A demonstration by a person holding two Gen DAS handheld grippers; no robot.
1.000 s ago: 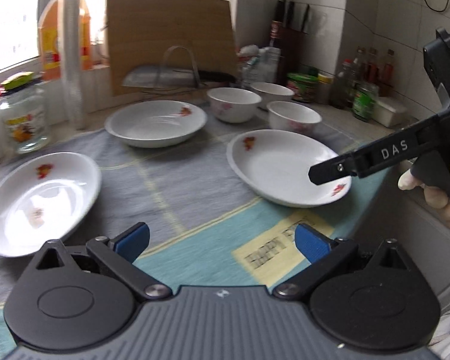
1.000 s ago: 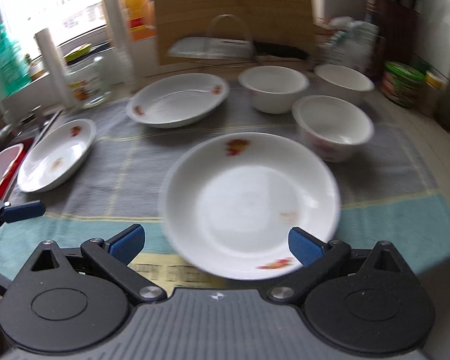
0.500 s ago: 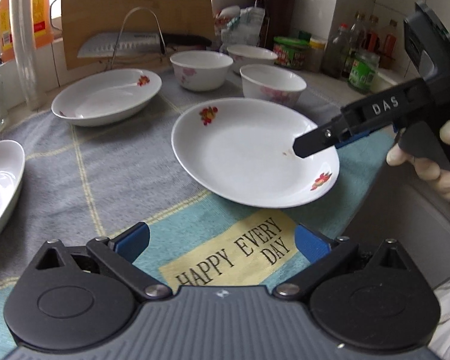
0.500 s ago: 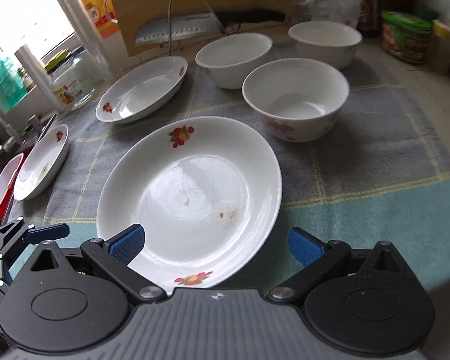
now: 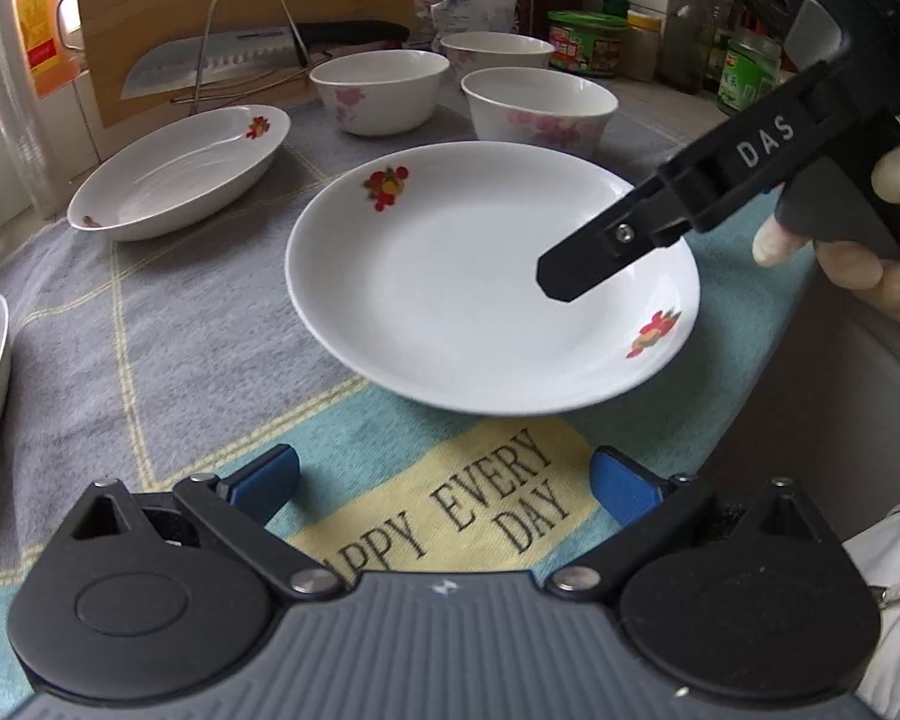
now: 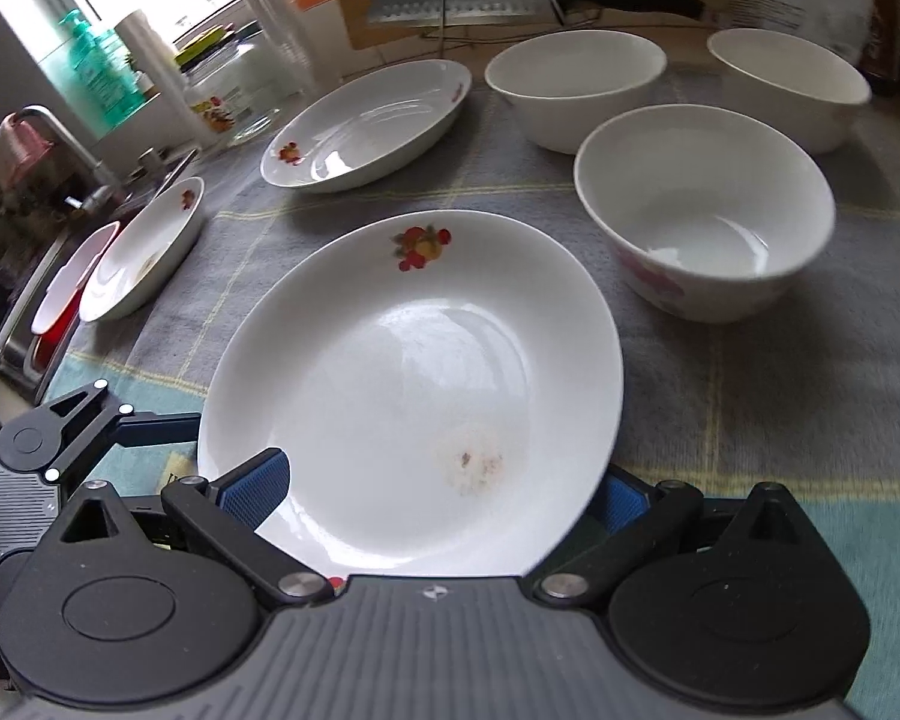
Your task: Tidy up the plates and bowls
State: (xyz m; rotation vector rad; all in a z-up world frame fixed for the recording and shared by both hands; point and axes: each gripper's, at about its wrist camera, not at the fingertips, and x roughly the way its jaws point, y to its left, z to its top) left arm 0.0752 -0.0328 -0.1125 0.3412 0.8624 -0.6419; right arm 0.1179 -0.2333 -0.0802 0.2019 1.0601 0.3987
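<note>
A white plate with fruit prints [image 5: 450, 276] [image 6: 414, 360] lies on the towel. My right gripper [image 6: 438, 492] is open, and the plate's near rim sits between its blue pads [image 6: 258, 486]. In the left wrist view one black finger of that gripper [image 5: 600, 252] hangs over the plate, held by a hand [image 5: 870, 264]. My left gripper [image 5: 444, 486] is open and holds nothing, just short of the plate over the towel's yellow lettering. A second plate [image 5: 180, 171] [image 6: 366, 123] and a third plate [image 6: 144, 246] lie to the left. Three white bowls [image 6: 708, 222] [image 6: 576, 84] [image 6: 792, 84] stand behind.
A grey and teal towel [image 5: 180, 330] covers the counter. A knife on a wire rack [image 5: 222, 60] leans on a cutting board at the back. Jars and bottles [image 5: 588, 48] crowd the back right. A sink with a red-and-white dish [image 6: 72, 282] is at the left.
Both grippers have come closer to the fruit-print plate. The right gripper has slid forward until the plate's near rim lies between its fingers. Its jaws stay wide.
</note>
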